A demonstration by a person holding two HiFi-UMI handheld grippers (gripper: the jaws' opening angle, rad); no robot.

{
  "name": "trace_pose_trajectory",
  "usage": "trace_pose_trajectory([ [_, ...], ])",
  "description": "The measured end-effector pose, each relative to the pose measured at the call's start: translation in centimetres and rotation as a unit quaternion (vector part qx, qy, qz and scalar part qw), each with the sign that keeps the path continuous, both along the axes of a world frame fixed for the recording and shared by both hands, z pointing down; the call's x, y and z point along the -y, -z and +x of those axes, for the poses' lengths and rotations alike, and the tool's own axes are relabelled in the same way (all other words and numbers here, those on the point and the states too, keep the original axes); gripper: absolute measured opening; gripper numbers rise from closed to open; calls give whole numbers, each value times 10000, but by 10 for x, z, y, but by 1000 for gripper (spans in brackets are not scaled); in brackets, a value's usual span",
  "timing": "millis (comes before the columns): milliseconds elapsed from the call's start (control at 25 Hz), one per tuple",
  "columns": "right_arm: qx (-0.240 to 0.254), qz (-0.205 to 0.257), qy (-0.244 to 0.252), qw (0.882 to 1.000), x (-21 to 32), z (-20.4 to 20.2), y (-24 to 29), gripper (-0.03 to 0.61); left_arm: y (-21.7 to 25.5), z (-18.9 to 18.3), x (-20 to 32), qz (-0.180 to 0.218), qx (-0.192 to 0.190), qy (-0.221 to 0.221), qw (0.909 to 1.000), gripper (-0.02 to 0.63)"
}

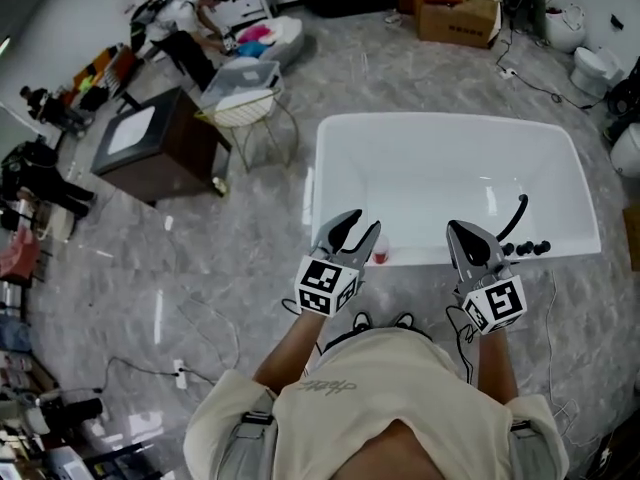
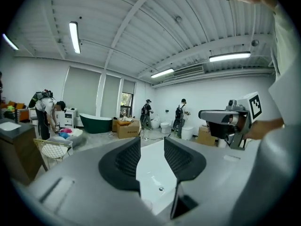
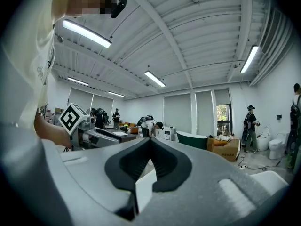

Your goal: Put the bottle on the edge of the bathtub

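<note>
A small clear bottle (image 1: 380, 254) with red liquid in it stands upright on the near rim of the white bathtub (image 1: 450, 133). My left gripper (image 1: 363, 224) hovers just left of the bottle and apart from it. Its jaws stand open with nothing between them, and in the left gripper view (image 2: 152, 145) only the tub's white inside shows through the gap. My right gripper (image 1: 457, 230) hangs over the same near rim further right, with its jaw tips touching, shut and empty (image 3: 149, 142). Neither gripper view shows the bottle.
A black faucet (image 1: 516, 217) and its knobs (image 1: 526, 248) sit on the tub's near right rim. A brown cabinet (image 1: 150, 146) and a wire chair (image 1: 246, 113) stand to the left. A person (image 1: 190, 20) bends over at the back left. Cables cross the marble floor.
</note>
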State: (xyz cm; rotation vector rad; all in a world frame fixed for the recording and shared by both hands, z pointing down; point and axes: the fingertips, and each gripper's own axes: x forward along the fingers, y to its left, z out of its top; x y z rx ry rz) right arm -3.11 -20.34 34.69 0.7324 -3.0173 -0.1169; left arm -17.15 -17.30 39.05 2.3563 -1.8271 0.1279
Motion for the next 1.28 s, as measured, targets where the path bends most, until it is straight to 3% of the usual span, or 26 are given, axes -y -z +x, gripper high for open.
trace_pose_trajectory([
  [400, 481, 567, -250, 9969, 8, 14, 60, 2, 46, -8, 16, 495, -221, 325, 9980, 77],
  [640, 536, 664, -314, 9959, 7, 22, 70, 1, 53, -11, 17, 529, -205, 464, 9973, 15],
  [1280, 402, 245, -160, 9988, 10, 16, 37, 0, 29, -14, 15, 171, -120, 599, 9980, 15],
])
